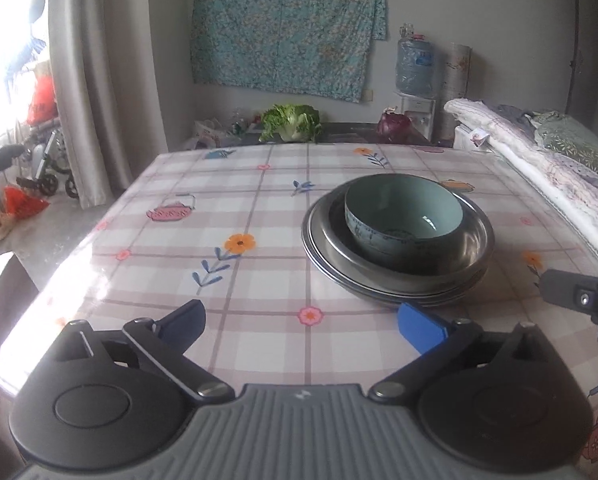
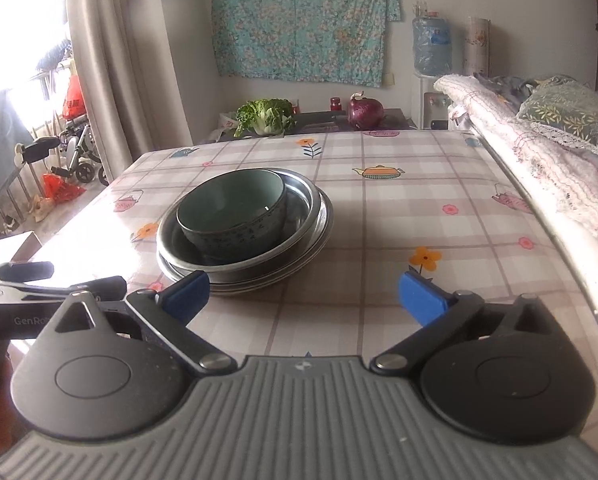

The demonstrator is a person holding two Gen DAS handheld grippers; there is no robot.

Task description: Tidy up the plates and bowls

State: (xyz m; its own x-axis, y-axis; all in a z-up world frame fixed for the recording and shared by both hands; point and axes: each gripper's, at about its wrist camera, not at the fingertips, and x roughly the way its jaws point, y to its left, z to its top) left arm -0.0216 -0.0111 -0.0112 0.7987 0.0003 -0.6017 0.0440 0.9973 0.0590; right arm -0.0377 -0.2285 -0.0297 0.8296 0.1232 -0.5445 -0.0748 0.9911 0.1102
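Left claw: the left claw (image 1: 303, 326) hangs over the near part of the table (image 1: 219, 184), jaws spread wide, nothing between the blue pads (image 1: 421, 326).
Right claw: the right claw (image 2: 303, 300) also stands wide open and empty above the table (image 2: 439, 184); its blue pads (image 2: 421, 300) touch nothing.
Green bowl: the green bowl (image 1: 403, 216) sits upright ahead of the left claw and to its right, nested inside the metal bowl; in the right wrist view the green bowl (image 2: 233, 212) lies ahead and to the left.
Metal bowl: the metal bowl (image 1: 475, 248) holds the green bowl and rests on the plates; seen also from the right claw (image 2: 299, 208).
Plates: a stack of metal plates (image 1: 319, 256) lies flat on the table under the metal bowl, its near rim just beyond the left claw's right pad; from the right claw the plates (image 2: 315, 244) lie just beyond its left pad.
Claws to each other: each shows at the edge of the other's view, the right claw (image 1: 579, 300) to the right of the stack, the left claw (image 2: 39, 292) to its left.
Far side: a leafy cabbage (image 1: 291, 122) and a red onion (image 2: 365, 112) lie well beyond the table's far edge.
Bed: a bed (image 2: 539, 128) with folded bedding runs along the table, to the right of both claws.
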